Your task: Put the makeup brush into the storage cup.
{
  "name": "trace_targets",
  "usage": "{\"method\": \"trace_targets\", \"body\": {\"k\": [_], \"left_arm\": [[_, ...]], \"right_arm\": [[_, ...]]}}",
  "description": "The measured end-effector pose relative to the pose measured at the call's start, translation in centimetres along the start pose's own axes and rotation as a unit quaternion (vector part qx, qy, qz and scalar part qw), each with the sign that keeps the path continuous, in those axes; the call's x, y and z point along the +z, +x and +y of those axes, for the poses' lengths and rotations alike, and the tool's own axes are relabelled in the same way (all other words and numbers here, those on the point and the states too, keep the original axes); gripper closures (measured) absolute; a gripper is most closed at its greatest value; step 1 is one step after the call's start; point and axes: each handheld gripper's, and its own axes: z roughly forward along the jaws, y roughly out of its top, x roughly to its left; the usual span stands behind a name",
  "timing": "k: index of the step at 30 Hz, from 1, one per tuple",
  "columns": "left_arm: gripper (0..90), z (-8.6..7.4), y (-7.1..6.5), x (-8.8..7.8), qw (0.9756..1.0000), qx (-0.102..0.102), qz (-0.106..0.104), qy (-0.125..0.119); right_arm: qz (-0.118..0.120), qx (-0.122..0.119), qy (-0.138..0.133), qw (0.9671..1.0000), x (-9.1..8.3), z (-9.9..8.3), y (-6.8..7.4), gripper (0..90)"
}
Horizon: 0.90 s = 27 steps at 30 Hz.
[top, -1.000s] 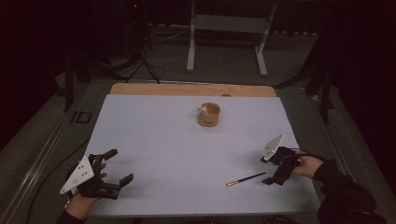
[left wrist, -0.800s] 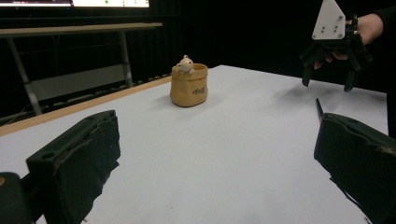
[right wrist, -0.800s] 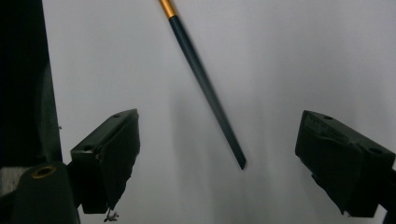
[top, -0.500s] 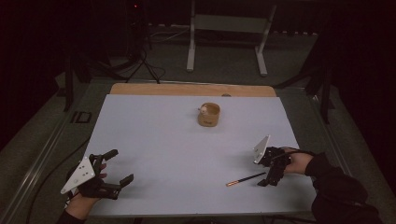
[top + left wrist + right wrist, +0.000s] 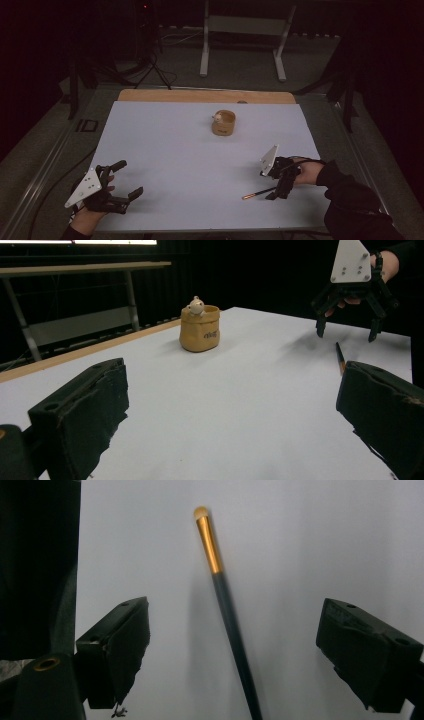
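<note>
Right gripper [image 5: 281,186] hung wide open over the makeup brush [image 5: 224,600], holding nothing; brush lay flat on the table [image 5: 165,145], between the jaws. Best to drop straight, centre on the dark handle, then close. Left gripper [image 5: 125,185] open, empty.

I count 1 makeup brush [image 5: 222,595] lying near the tan pouch [image 5: 223,123], 1 pouch, 1 small figure [image 5: 195,305] inside it, and my 2 grippers, left [image 5: 123,177] and right [image 5: 274,186], both nearer me than the pouch.
</note>
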Motion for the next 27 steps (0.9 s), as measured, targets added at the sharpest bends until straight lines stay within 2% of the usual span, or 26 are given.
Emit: {"method": "trace_targets", "body": {"k": [4, 6, 9, 12, 13, 22, 27], "left_arm": [[1.6, 0.0, 0.0, 0.0, 1.0, -0.002, -0.004, -0.004], [1.6, 0.0, 0.0, 0.0, 1.0, -0.003, -0.004, -0.004], [1.6, 0.0, 0.0, 0.0, 1.0, -0.005, -0.004, -0.006], [1.6, 0.0, 0.0, 0.0, 1.0, -0.004, -0.003, -0.006], [1.6, 0.0, 0.0, 0.0, 1.0, -0.004, -0.003, -0.006], [1.6, 0.0, 0.0, 0.0, 1.0, -0.004, -0.004, -0.004], [1.6, 0.0, 0.0, 0.0, 1.0, -0.004, -0.005, -0.004]], "right_arm": [[-0.004, -0.009, 0.002, 1.0, 0.1, 0.7, 0.2, 13.2], [-0.014, -0.027, 0.007, 0.9995, 0.3, 1.1, 0.5, 13.9], [-0.011, -0.047, 0.001, 0.9988, 0.6, 1.7, 0.9, 15.4], [-0.005, -0.073, -0.002, 0.9973, 0.7, 2.2, 1.2, 23.0], [-0.002, -0.082, -0.005, 0.9966, 0.7, 2.5, 1.4, 29.7], [-0.005, -0.111, 0.004, 0.9938, 0.9, 3.3, 1.4, 44.1], [-0.003, -0.105, 0.018, 0.9943, 1.0, 3.8, 1.3, 53.1]]}}
